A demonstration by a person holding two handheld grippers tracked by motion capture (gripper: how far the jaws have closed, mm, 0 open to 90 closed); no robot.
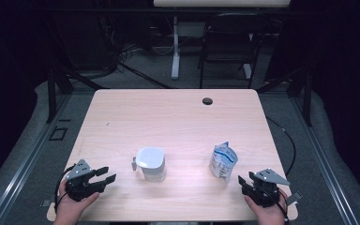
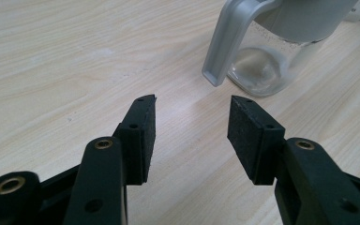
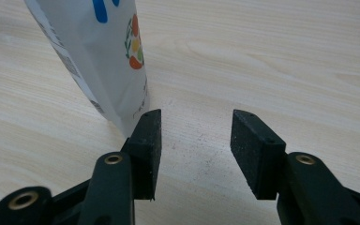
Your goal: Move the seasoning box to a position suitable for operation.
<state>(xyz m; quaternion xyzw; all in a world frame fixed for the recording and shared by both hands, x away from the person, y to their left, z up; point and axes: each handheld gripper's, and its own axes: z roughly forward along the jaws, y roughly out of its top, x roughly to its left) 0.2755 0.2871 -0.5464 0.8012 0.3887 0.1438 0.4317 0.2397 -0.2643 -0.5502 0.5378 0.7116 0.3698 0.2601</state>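
Pale wood desk (image 1: 178, 117), two tools at the ready: I hold the left tool (image 1: 104, 176) low near the desk's front edge, its jaws spread with nothing between them, aimed toward the lidded clear jug (image 1: 151, 164) standing just ahead, handle (image 2: 225, 44) turned my way. My right tool (image 1: 244, 183), likewise released and empty, sits just beside the foot of the upright white pouch (image 1: 223, 161), which stands well apart from the jug. I judge this the approach, before any grasp. Next, I reckon, the left tool must advance and straddle the handle, while the right shifts sideways to bracket the pouch and closes gently, lest it tip.
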